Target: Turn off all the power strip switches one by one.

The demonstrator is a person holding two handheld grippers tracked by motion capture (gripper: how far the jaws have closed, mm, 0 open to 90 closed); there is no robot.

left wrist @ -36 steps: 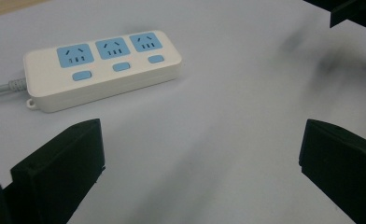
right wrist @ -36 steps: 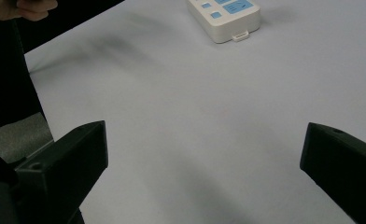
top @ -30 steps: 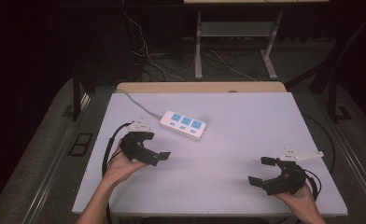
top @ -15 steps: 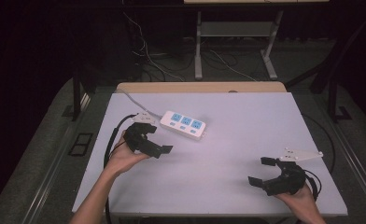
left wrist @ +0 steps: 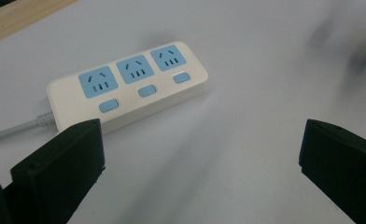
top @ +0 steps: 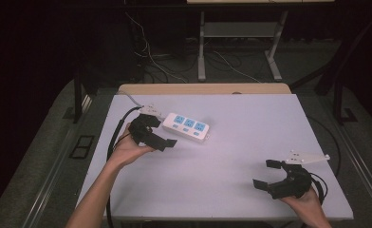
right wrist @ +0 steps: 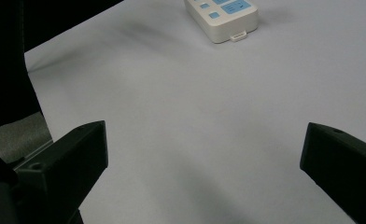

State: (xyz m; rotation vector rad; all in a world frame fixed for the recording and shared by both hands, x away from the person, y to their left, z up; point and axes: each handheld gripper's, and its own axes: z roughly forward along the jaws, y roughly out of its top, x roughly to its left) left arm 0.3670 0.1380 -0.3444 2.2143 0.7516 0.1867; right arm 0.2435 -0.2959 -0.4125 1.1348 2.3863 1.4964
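My left gripper (top: 164, 137) hovers wide open and empty just left of the white power strip (top: 186, 127) at the table's (top: 231, 156) far left. My right gripper (top: 265, 173), equally open and empty, sits near right.

White table top (top: 231, 156), matte and plain. Ends at the far edge in a pale wooden strip (top: 203, 89), seen in the left gripper view as a tan corner (left wrist: 17, 18). Stands on grey carpet (top: 41, 156), with a dark floor plate (top: 82, 146) of two rectangular panels just off the left side. Beyond the far edge, loose cables (top: 174, 61) tangled on the floor beside a grey metal frame (top: 201, 52): two slanting legs joined by a crossbar (top: 241, 29). At right, black stand legs (top: 338, 85) on the carpet; at left, a short black post (top: 78, 92). Dark behind.
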